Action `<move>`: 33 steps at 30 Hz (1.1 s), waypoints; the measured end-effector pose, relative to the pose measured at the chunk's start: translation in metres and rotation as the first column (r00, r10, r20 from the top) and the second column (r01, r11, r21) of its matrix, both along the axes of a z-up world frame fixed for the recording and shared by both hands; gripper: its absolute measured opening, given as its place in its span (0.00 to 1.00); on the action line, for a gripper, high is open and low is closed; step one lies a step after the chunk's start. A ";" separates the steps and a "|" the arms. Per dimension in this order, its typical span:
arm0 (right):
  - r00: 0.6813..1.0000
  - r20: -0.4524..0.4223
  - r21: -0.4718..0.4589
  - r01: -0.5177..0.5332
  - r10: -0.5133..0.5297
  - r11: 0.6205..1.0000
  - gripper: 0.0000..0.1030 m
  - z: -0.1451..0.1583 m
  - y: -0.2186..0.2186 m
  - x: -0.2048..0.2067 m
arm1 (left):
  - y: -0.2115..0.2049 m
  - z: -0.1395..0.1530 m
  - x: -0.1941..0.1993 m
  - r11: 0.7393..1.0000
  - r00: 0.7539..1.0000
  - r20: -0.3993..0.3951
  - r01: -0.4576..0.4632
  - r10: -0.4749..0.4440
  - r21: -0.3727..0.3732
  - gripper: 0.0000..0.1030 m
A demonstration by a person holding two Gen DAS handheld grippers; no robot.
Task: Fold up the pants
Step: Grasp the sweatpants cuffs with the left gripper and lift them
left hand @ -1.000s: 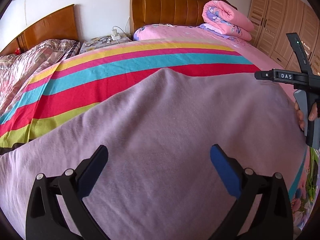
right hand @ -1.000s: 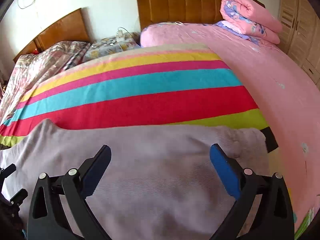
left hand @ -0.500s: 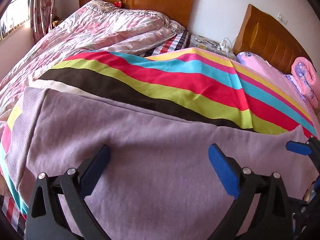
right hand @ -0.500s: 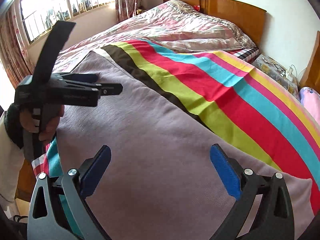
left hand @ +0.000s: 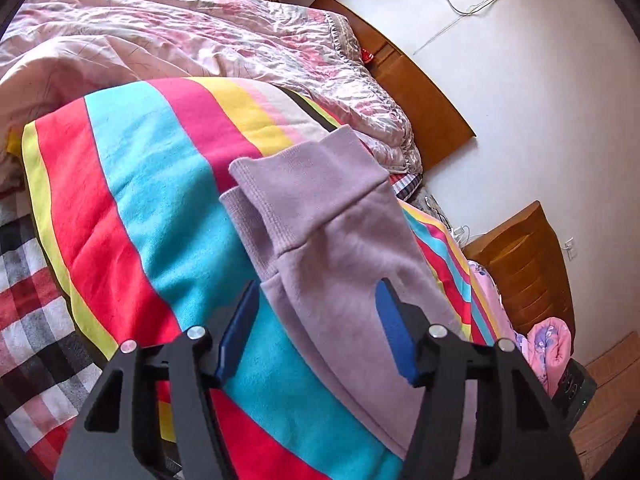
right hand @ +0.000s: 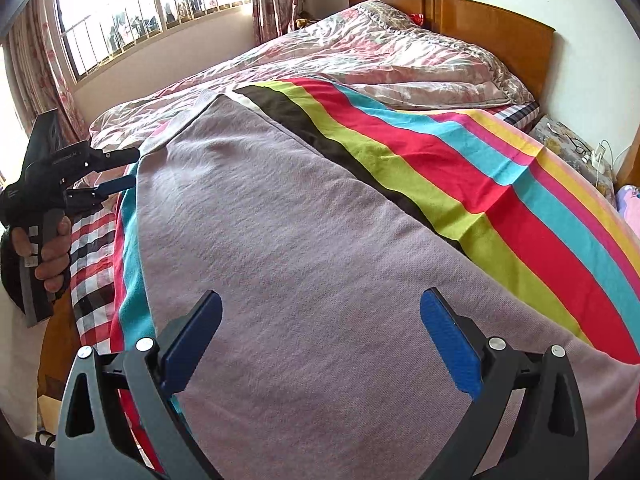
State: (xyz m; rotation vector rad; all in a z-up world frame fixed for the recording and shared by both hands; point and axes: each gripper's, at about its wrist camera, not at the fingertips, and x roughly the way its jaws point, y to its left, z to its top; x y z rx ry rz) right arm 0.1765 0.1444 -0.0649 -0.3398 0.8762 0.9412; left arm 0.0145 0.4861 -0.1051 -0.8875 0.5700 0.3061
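Note:
Lilac sweatpants [right hand: 304,240] lie flat along the striped blanket [right hand: 500,184] on the bed. In the left wrist view the ribbed leg cuffs [left hand: 304,184] lie one over the other at the far end of the pants [left hand: 360,280]. My left gripper [left hand: 316,312] is open, hovering over the leg near the cuffs; it also shows at the left of the right wrist view [right hand: 116,172], beside the cuff end. My right gripper [right hand: 320,320] is open and empty above the wide part of the pants.
A rumpled pink floral quilt [right hand: 380,52] lies beyond the blanket. A checked sheet [right hand: 92,248] hangs at the bed's left edge. Wooden headboards [left hand: 424,92] stand against the white wall, a window [right hand: 152,8] is at the far left.
My left gripper has swung left to the cuff end of the pants and its jaws have narrowed a little. My right gripper has shifted slightly, still open over the pants.

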 end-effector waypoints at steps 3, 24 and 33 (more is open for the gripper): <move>1.000 -0.004 -0.009 -0.017 0.017 1.000 0.93 -0.003 0.004 -0.005 | -0.004 -0.010 0.012 1.000 1.000 -0.009 0.012 -0.012 -0.006 0.54; 0.998 -0.048 0.003 -0.049 0.050 0.999 0.94 -0.016 0.008 -0.011 | 0.028 -0.030 0.039 0.990 0.991 0.135 0.003 0.016 -0.138 0.28; 0.993 0.104 -0.145 -0.044 0.060 0.988 0.96 -0.038 0.020 -0.030 | 0.025 -0.018 0.042 0.995 0.992 0.126 -0.013 0.025 -0.096 0.16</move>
